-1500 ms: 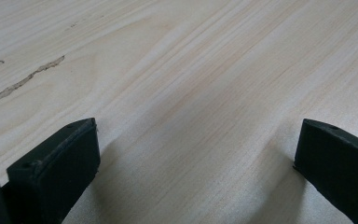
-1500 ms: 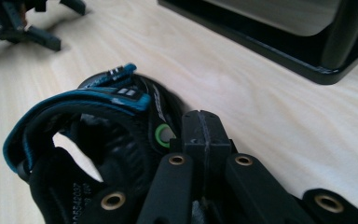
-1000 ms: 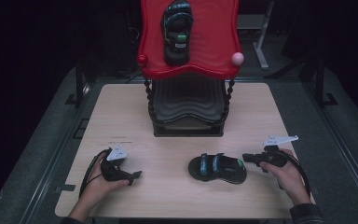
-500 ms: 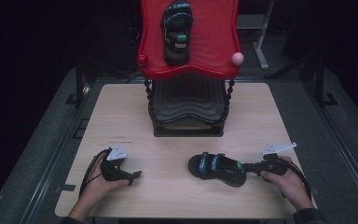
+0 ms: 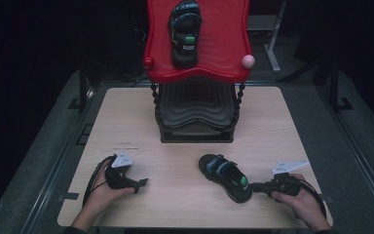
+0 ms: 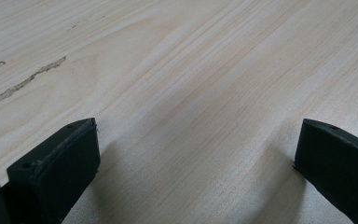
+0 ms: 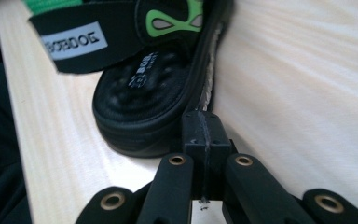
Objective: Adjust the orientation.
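A black sandal point(image 5: 225, 176) with green and blue trim lies diagonally on the wooden table point(image 5: 272, 126), heel toward the near right. My right gripper point(image 5: 254, 186) is shut, and its tip touches the sandal's heel edge. The right gripper view shows that heel point(image 7: 144, 98) close up, with the closed jaws of the gripper point(image 7: 205, 128) pressed against its sole rim and nothing between them. A matching sandal point(image 5: 183, 31) rests on the red top shelf point(image 5: 224, 44) of a rack. My left gripper point(image 5: 142, 183) rests on the table at the near left, open, and its fingers point(image 6: 56, 172) stand wide apart over bare wood.
The rack's black lower shelf point(image 5: 197, 112) stands at the table's middle back, under the red one. A pink knob point(image 5: 248, 61) sticks out at the red shelf's right corner. The person's hands come in from the near edge. Dark floor surrounds the table.
The right gripper has moved toward the near edge and now touches the sandal's heel. The sandal has turned from lying crosswise to lying diagonally. The left gripper has stayed put.
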Motion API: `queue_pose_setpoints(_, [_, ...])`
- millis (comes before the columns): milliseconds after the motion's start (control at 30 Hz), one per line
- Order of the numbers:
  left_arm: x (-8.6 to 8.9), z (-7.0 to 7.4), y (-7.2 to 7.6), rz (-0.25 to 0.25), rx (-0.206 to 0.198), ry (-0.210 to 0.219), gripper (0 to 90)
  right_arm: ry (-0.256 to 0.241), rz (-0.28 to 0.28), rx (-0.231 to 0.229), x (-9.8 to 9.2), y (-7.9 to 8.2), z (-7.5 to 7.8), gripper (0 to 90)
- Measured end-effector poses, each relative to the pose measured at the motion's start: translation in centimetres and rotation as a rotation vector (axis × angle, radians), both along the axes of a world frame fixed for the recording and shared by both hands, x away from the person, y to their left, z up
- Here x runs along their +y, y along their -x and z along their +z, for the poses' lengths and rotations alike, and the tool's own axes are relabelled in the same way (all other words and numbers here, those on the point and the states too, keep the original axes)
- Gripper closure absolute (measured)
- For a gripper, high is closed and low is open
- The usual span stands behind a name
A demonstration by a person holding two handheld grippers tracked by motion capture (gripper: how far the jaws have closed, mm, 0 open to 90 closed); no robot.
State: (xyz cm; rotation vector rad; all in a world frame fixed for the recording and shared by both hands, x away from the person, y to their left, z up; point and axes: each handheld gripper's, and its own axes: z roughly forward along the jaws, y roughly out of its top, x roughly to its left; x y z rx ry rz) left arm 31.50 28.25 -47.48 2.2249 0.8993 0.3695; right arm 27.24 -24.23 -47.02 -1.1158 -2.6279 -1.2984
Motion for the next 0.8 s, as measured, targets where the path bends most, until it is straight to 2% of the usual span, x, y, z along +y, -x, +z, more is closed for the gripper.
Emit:
queue_pose_setpoints(267, [0.0, 0.0, 0.0, -0.001, 0.0, -0.001, 0.0, -0.004, 0.057, 0.014, 1.5, 1.5, 0.1, 90.0])
queue_pose_setpoints(533, [0.0, 0.0, 0.0, -0.001, 0.0, -0.001, 0.0, -0.006, 0.118, 0.016, 3.3, 2.3, 0.1, 90.0])
queue_pose_setpoints(633, [0.0, 0.0, 0.0, -0.001, 0.0, -0.001, 0.0, -0.009, 0.106, 0.006, 3.2, 2.3, 0.5, 90.0])
queue_pose_setpoints(800, [0.0, 0.0, 0.0, -0.001, 0.0, -0.001, 0.0, -0.047, 0.023, -0.049, 1.4, 2.0, 1.6, 85.4])
